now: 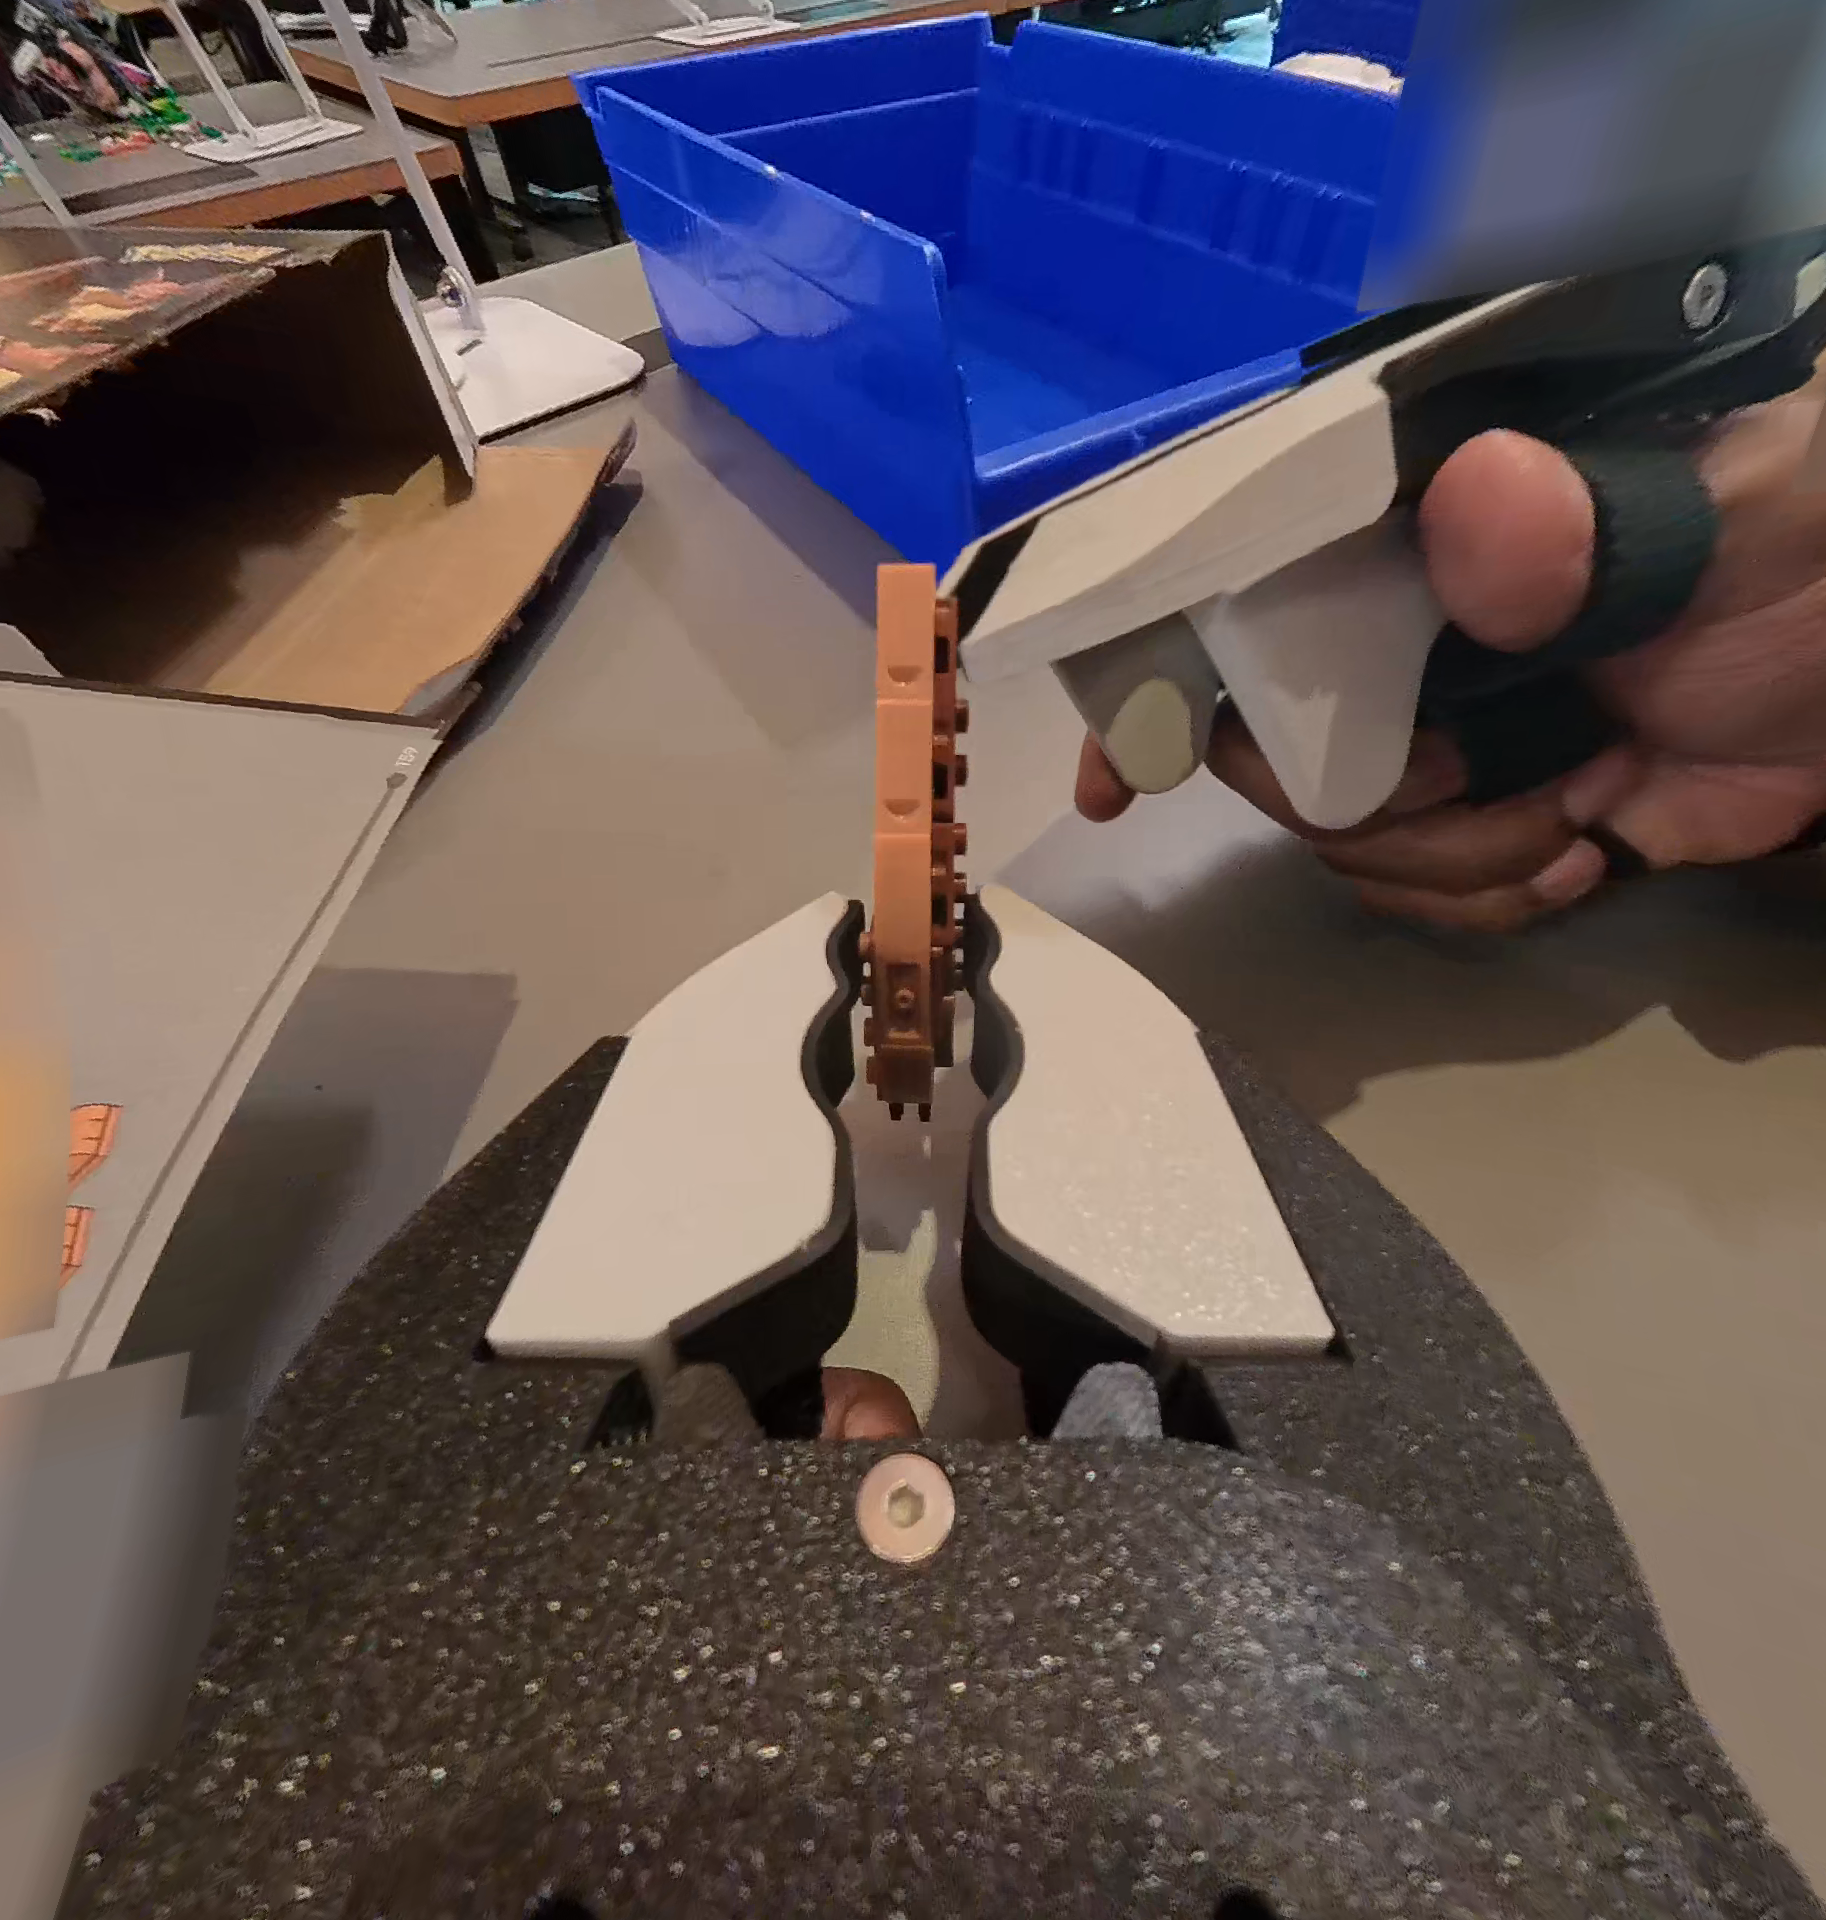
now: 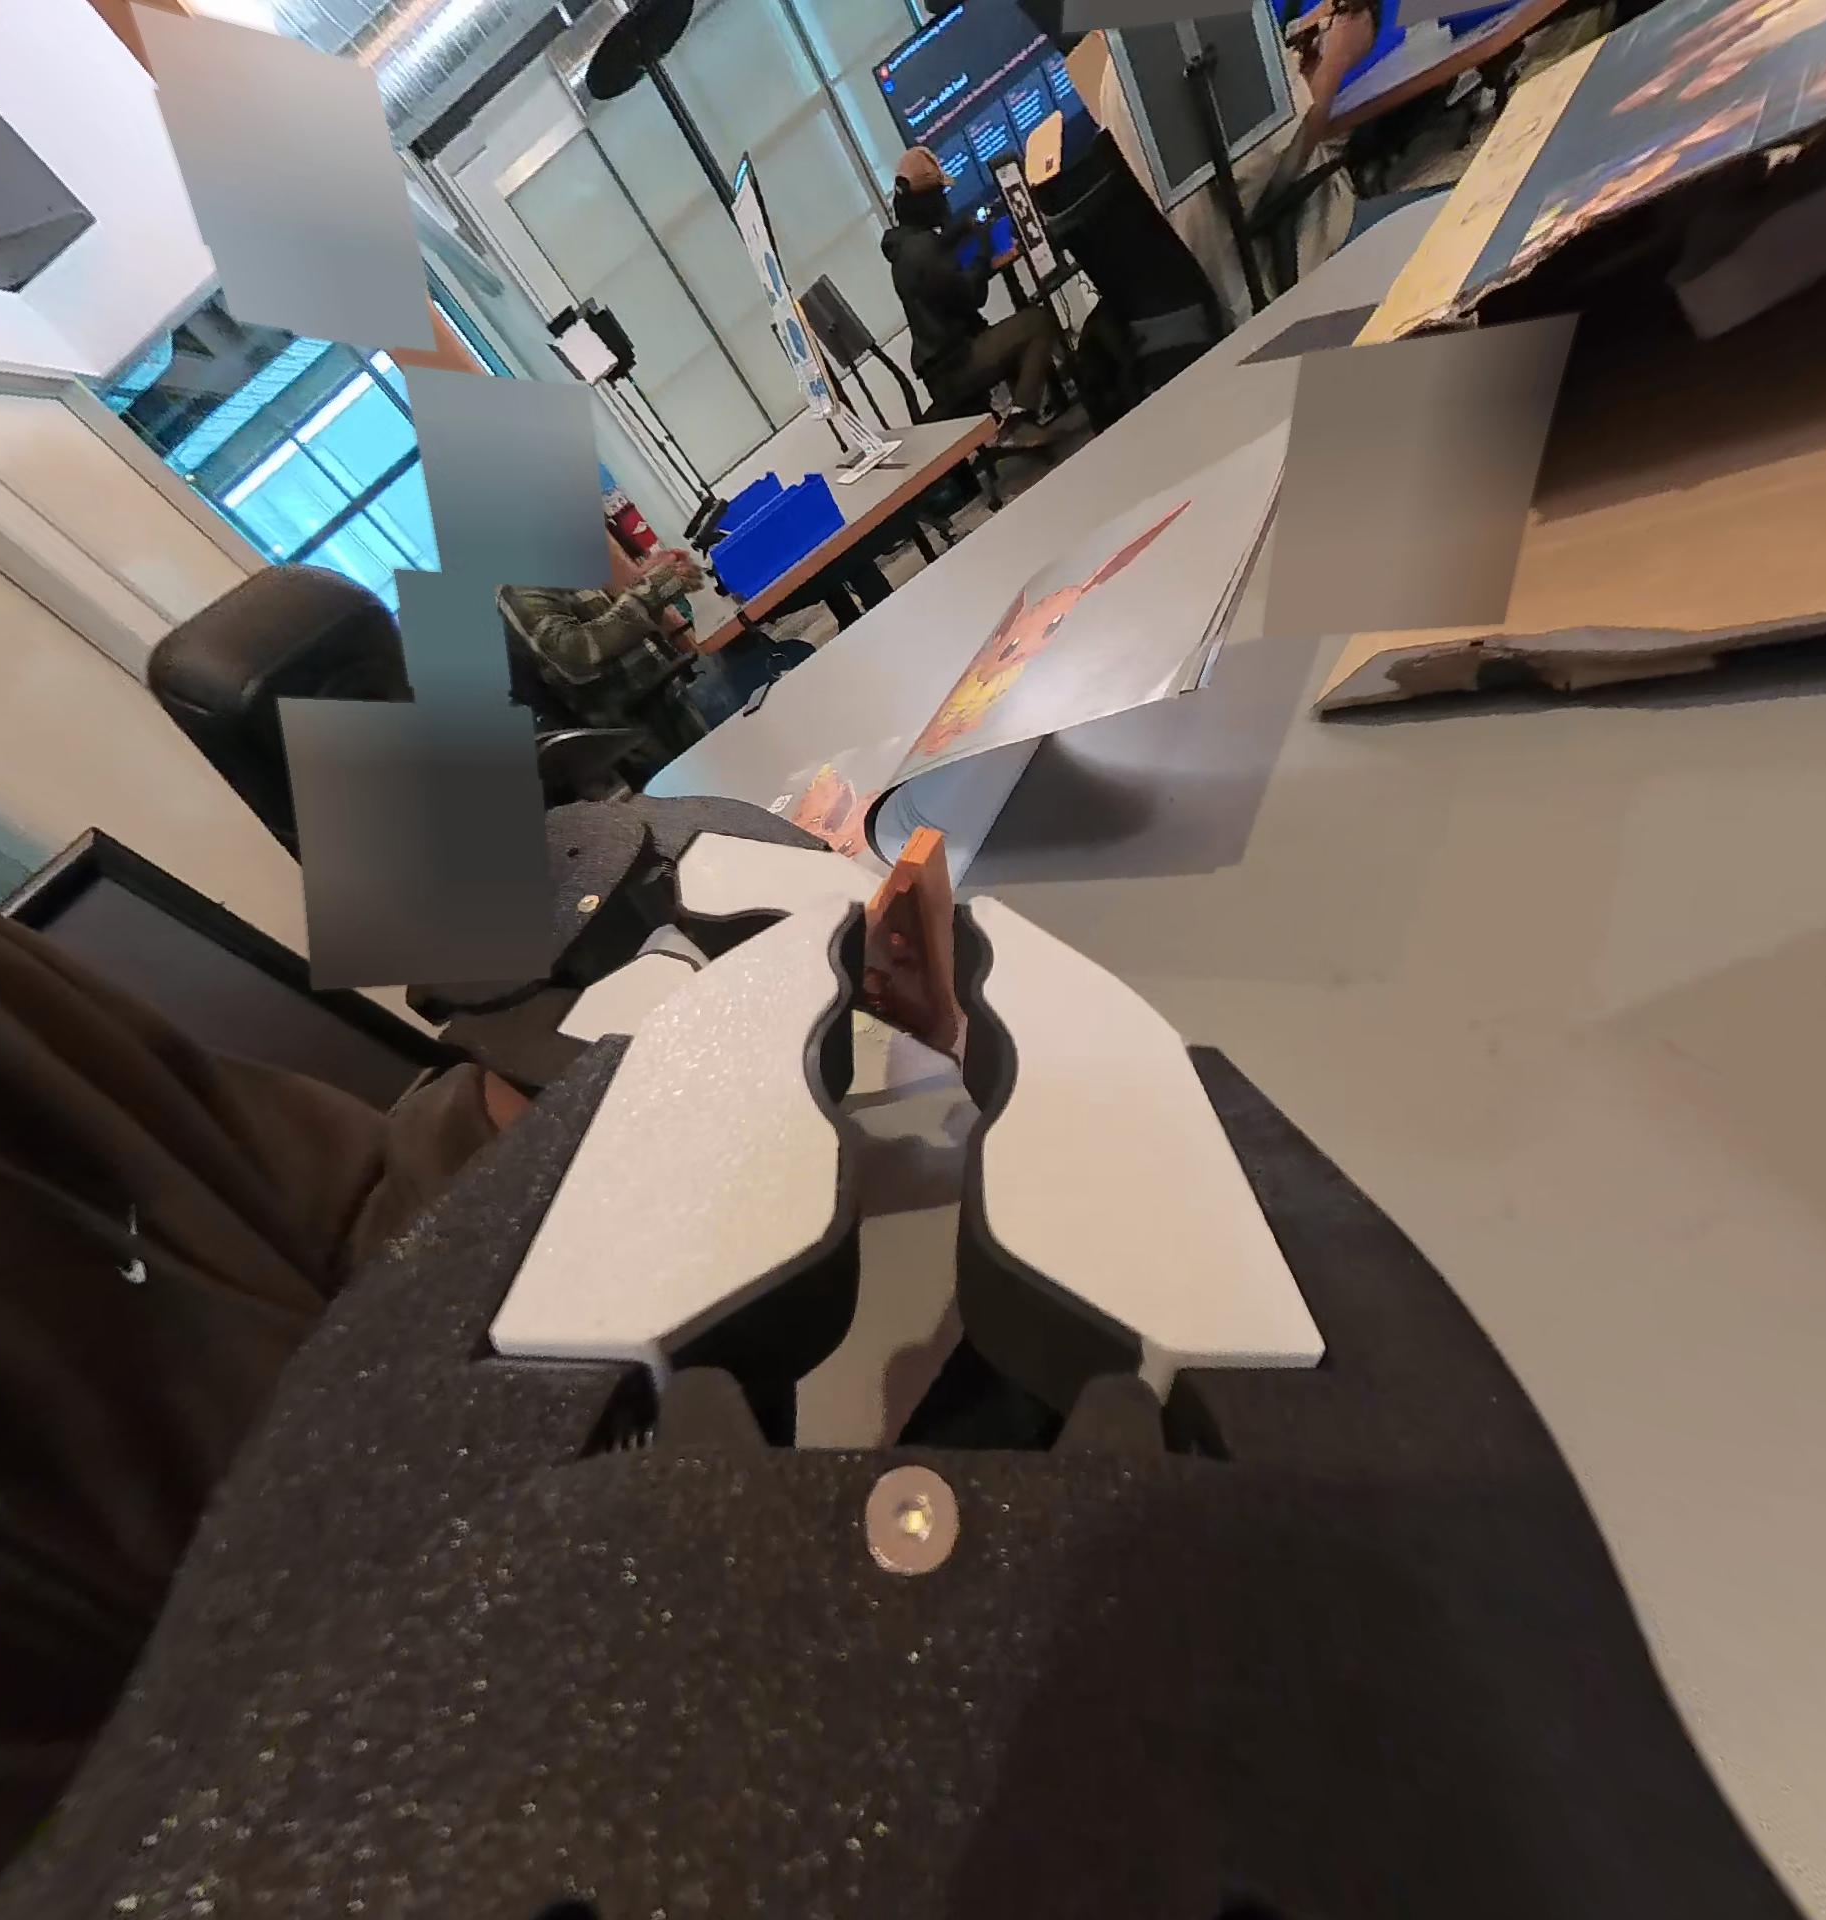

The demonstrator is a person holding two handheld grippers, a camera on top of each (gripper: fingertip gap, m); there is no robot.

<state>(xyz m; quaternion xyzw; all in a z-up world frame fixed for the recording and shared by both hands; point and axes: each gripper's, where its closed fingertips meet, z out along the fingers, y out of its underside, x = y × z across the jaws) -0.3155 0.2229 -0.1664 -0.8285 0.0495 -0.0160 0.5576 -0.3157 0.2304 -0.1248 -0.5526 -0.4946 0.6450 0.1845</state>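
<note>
Cardboard box: upper left of the left wrist view, lying open on its side; inside too dark to tell.
Booklet: left edge, flat on the grey table.
Left gripper: centre, pads clamped on the lower end of an upright orange-and-brown brick piece.
Blue bin: upper centre, divider inside, compartments bare.
Right gripper: centre of its view, fingers closed around the same piece's top end.
</note>
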